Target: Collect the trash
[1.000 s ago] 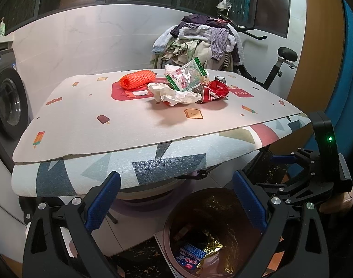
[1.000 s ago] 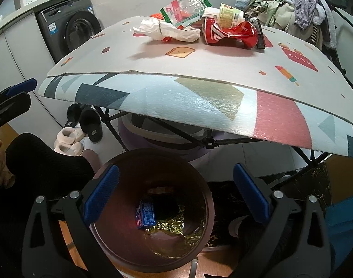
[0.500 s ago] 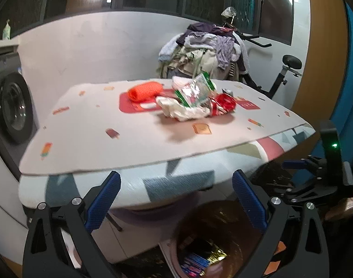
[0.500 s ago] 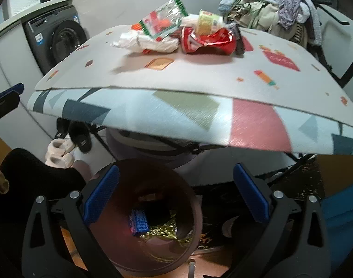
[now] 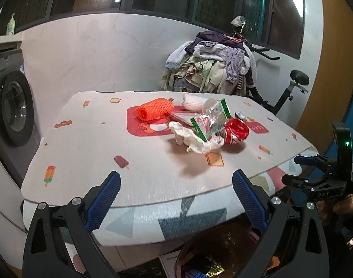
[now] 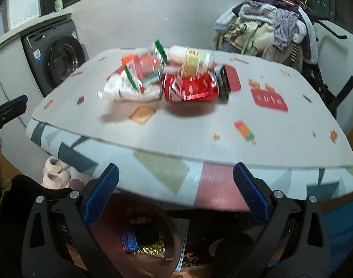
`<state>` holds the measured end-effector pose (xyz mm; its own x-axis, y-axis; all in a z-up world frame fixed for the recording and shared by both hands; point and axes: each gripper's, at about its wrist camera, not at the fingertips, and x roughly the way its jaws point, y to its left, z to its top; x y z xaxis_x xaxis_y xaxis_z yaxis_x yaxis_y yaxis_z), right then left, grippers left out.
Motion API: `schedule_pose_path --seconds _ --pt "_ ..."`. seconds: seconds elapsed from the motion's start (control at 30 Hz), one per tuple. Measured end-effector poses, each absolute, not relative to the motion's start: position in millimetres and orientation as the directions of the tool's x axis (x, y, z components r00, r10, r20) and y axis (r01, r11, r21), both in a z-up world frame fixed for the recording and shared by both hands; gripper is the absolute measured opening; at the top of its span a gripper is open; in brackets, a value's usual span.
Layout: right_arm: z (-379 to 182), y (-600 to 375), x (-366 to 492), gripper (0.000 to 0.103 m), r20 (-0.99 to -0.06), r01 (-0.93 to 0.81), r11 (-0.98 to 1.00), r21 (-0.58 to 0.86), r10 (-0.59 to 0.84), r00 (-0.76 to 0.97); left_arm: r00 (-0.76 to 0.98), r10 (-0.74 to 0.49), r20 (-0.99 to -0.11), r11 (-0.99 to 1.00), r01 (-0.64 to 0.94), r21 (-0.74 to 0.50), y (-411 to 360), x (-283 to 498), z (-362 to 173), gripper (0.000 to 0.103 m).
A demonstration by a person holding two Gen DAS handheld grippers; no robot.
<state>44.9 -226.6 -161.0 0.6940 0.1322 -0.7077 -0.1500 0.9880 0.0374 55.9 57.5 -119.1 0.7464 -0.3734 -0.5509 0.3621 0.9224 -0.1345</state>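
A pile of trash lies on the patterned table (image 5: 95, 148): an orange foam net (image 5: 154, 109), crumpled white paper (image 5: 195, 140), a clear green-edged wrapper (image 5: 211, 120) and a crushed red wrapper (image 5: 237, 131). In the right wrist view the same pile shows the red wrapper (image 6: 190, 88), a yellow-labelled cup (image 6: 195, 61) and the white paper (image 6: 130, 90). My left gripper (image 5: 175, 199) is open and empty at the table's near edge. My right gripper (image 6: 175, 192) is open and empty, below the table edge. A brown bin (image 6: 171, 243) holding wrappers stands under the edge.
A washing machine (image 5: 12, 106) stands left of the table. A heap of clothes (image 5: 213, 69) on an exercise bike (image 5: 292, 88) is behind it. Slippers (image 6: 56, 173) lie on the floor under the table. The right gripper shows at the right of the left view (image 5: 324, 173).
Both grippers have risen from above the bin to table-edge height and come nearer the trash pile. Both stay open and empty.
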Motion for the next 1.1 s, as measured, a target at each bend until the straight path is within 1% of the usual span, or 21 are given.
schedule_pose_path --seconds 0.17,0.33,0.47,0.63,0.7,0.77,0.8,0.87,0.93,1.1 --pt "-153 -241 61 0.097 -0.695 -0.124 0.992 0.015 0.1 0.712 0.745 -0.369 -0.556 0.925 0.351 -0.143 60 75 -110 0.095" --pt "-153 -265 82 0.097 -0.727 -0.048 0.999 0.017 0.045 0.685 0.742 -0.366 -0.562 0.927 0.345 -0.147 63 90 -105 0.095" --pt "-152 -282 95 0.097 -0.715 -0.017 0.998 0.053 0.05 0.698 0.73 -0.372 -0.573 0.926 0.337 -0.172 65 102 -108 0.095" --pt "-147 -290 121 0.097 -0.689 -0.041 0.995 0.093 0.094 0.718 0.714 -0.376 -0.59 0.925 0.331 -0.189 65 120 -114 0.095" --pt "-146 -295 139 0.092 -0.681 -0.038 0.991 0.129 0.116 0.723 0.712 -0.37 -0.597 0.927 0.33 -0.181 63 128 -116 0.095" --pt "-149 -305 160 0.089 -0.674 -0.016 0.973 0.23 0.171 0.719 0.711 -0.367 -0.599 0.927 0.329 -0.179 63 136 -117 0.095" --pt "-152 -313 176 0.087 -0.667 0.001 0.95 0.313 0.219 0.712 0.711 -0.366 -0.601 0.928 0.326 -0.18 62 142 -118 0.095" --pt "-159 -319 201 0.082 -0.669 0.028 0.921 0.389 0.261 0.696 0.71 -0.368 -0.6 0.928 0.324 -0.185 62 148 -118 0.095" --pt "-162 -319 219 0.078 -0.672 0.038 0.908 0.418 0.281 0.685 0.709 -0.371 -0.601 0.927 0.323 -0.191 61 156 -119 0.095" --pt "-177 -315 258 0.074 -0.722 0.105 0.892 0.44 0.281 0.632 0.703 -0.376 -0.603 0.924 0.331 -0.189 58 170 -120 0.095"
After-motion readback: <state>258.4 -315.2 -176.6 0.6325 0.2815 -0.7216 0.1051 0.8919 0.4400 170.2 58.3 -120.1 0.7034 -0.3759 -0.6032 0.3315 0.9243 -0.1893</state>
